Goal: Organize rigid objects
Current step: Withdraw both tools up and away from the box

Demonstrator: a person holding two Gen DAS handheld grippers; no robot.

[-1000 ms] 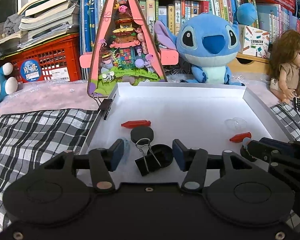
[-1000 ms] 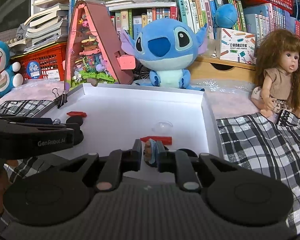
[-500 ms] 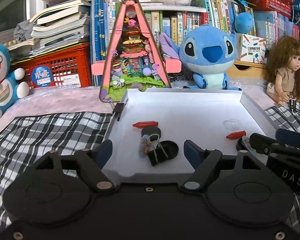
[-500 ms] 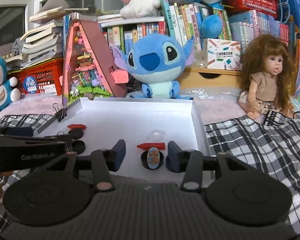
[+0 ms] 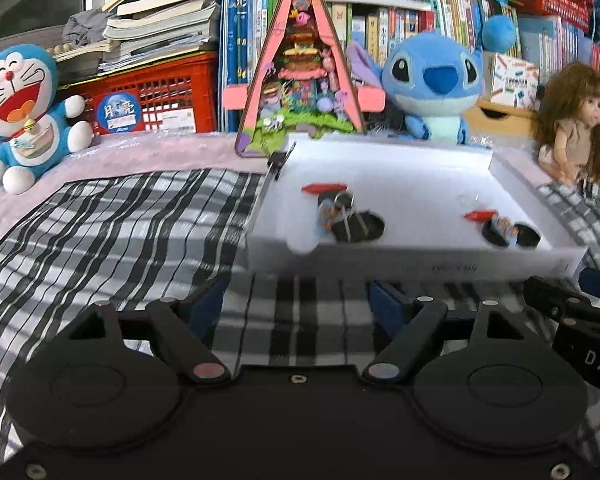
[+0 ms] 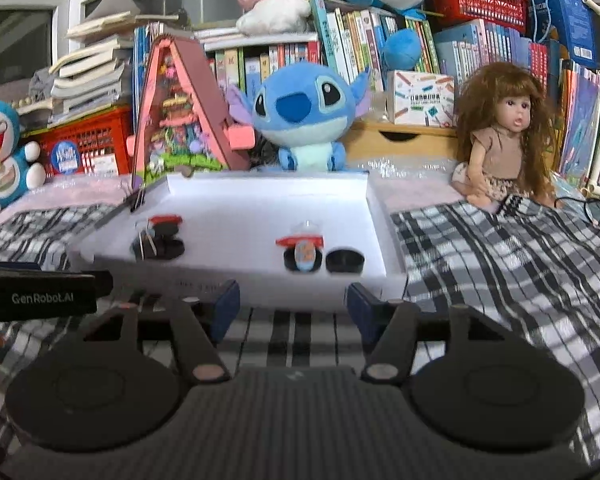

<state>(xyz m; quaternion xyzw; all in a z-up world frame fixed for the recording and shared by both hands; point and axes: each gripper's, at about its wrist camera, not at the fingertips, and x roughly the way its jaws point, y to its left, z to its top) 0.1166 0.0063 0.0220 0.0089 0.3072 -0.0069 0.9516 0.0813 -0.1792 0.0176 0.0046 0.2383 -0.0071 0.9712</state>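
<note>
A white tray (image 5: 420, 266) lies on the checked cloth. Its left part holds a red piece (image 5: 324, 188), a black binder clip (image 5: 356, 224) and a small figure (image 5: 326, 216). To the right lie a second red piece (image 6: 300, 241), a black cap with a small figure (image 6: 302, 258) in it and an empty black cap (image 6: 345, 261). My left gripper (image 5: 300, 304) hangs over the cloth in front of the tray, jaws still opening, nothing between them. My right gripper (image 6: 294, 304) is likewise short of the tray, jaws opening and empty.
A binder clip (image 6: 138, 200) grips the tray's left rim, and a clear dome (image 6: 306, 227) lies inside. Behind the tray stand a pink triangular toy house (image 5: 300, 80), a blue plush (image 6: 300, 116), a doll (image 6: 504, 140), a red crate and shelves of books. Checked cloth (image 5: 120, 232) spreads on both sides.
Both grippers pulled back out of the tray to above the cloth. The right one let go of the small figure, which now sits in a black cap; the left one widened around nothing.
</note>
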